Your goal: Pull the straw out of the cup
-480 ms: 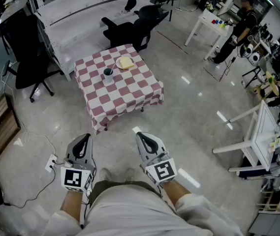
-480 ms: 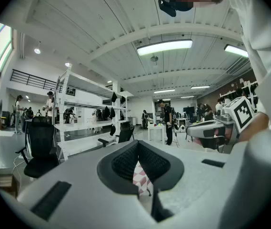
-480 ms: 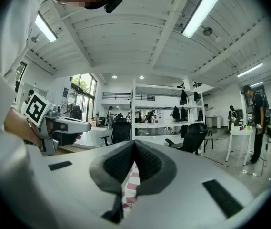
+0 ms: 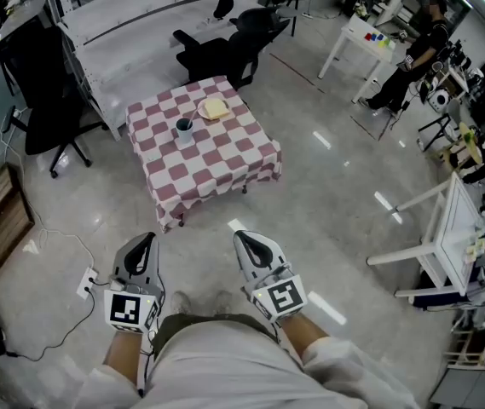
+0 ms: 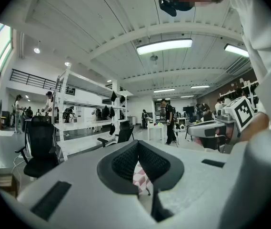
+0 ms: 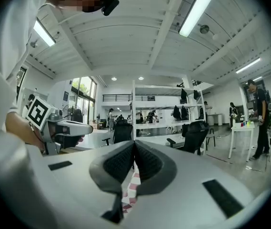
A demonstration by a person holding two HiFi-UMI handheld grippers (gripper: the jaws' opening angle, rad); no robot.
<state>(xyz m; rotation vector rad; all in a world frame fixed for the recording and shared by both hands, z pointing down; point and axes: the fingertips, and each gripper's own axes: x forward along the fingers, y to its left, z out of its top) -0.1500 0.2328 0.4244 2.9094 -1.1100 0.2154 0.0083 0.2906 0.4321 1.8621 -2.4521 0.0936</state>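
Observation:
A dark cup (image 4: 184,127) stands on a small table with a red-and-white checked cloth (image 4: 225,164), well ahead of me across the floor. The straw is too small to make out from here. Both grippers are held low by my waist, far from the table. My left gripper (image 4: 144,239) is shut with nothing in it, its tips meeting in the left gripper view (image 5: 138,142). My right gripper (image 4: 244,237) is also shut and holds nothing, its tips touching in the right gripper view (image 6: 134,142). A strip of the checked cloth shows below each pair of jaws.
A plate with something yellow (image 4: 215,108) lies behind the cup. Black office chairs (image 4: 225,49) stand behind the table and another (image 4: 50,100) to its left. A white shelf rack (image 4: 131,15), white tables (image 4: 434,237) at right and a cable with a socket (image 4: 87,281) on the floor.
Both grippers stay where they were, shut. The head view has drifted only a touch, so the table sits slightly higher and further left in the picture.

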